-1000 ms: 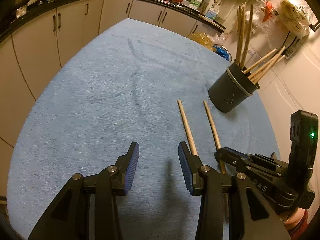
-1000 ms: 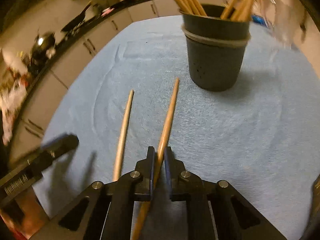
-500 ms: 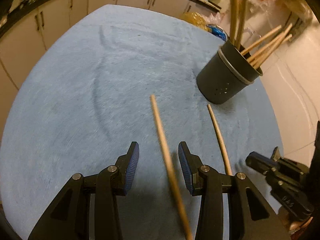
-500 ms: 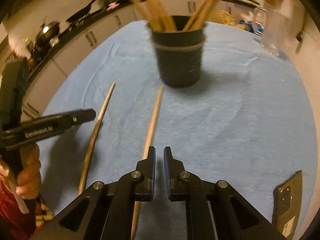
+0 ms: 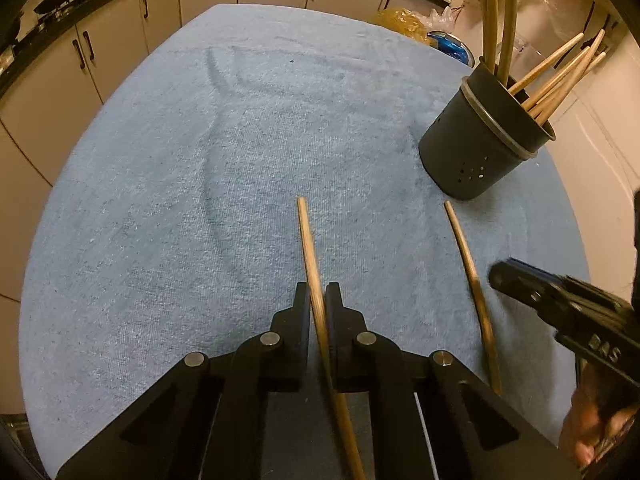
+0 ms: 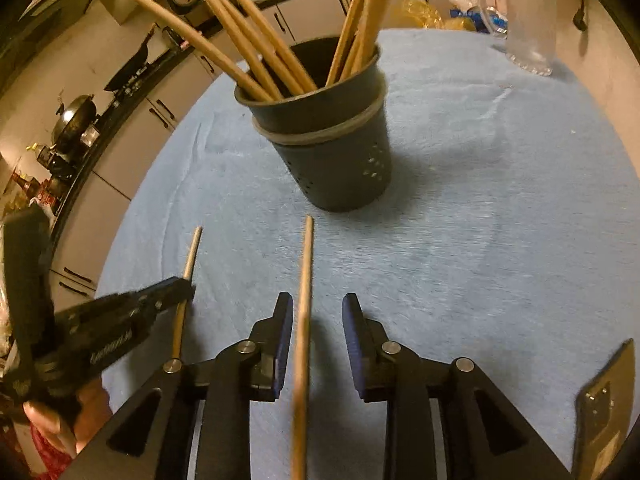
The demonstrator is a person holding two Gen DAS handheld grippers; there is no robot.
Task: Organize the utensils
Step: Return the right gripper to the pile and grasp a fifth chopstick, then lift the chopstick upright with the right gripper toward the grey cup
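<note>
Our left gripper (image 5: pixel 318 304) has just closed on one chopstick (image 5: pixel 306 236). Our right gripper (image 6: pixel 316 320) has just opened around another chopstick (image 6: pixel 306 264), near the dark cup (image 6: pixel 340 168).

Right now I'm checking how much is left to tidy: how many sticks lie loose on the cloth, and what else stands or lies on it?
Loose sticks on the cloth: 2
Dark cups holding sticks: 1
Clear jugs: 1
Phones: 1
Total: 5
</note>
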